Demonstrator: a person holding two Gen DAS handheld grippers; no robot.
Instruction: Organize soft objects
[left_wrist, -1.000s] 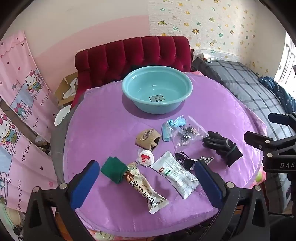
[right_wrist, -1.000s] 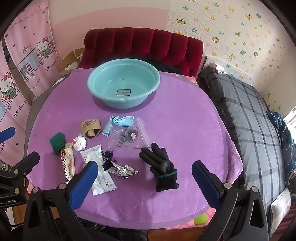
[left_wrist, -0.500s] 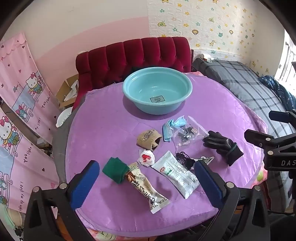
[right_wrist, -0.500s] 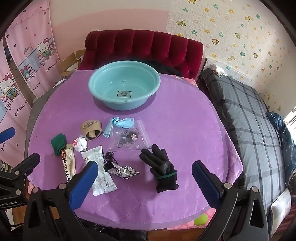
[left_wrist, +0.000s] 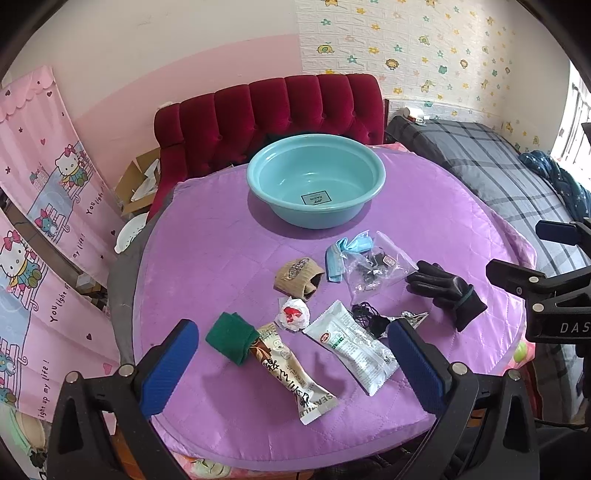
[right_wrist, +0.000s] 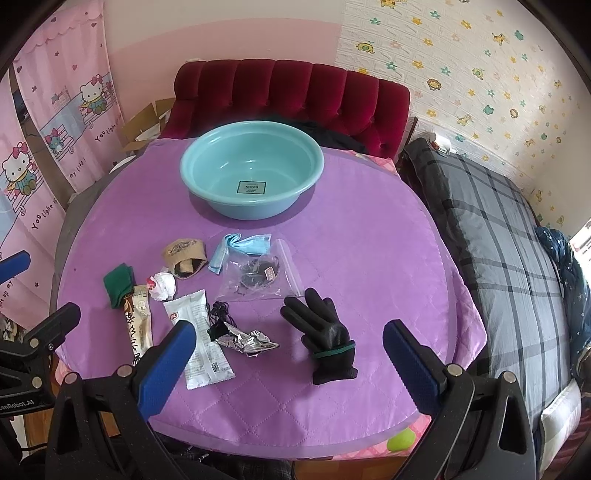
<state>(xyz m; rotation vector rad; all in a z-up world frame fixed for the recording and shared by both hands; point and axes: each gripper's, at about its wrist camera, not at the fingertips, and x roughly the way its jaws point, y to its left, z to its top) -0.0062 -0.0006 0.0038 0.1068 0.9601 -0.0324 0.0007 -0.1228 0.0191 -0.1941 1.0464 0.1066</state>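
Note:
A round purple table holds an empty teal basin at the back. In front lie a black glove, a green folded cloth, a tan knit sleeve, a blue face mask, a clear bag of dark bits, two snack packets, crumpled paper and foil. My left gripper is open and empty above the near packets. My right gripper is open and empty, just short of the glove.
A red tufted sofa stands behind the table. A bed with a plaid cover is on the right. Pink cartoon curtains hang on the left. A cardboard box sits on the floor beside the sofa.
Both views have shifted very slightly, as both grippers drift a little back from the table. Nothing on the table has moved. Both grippers stay open.

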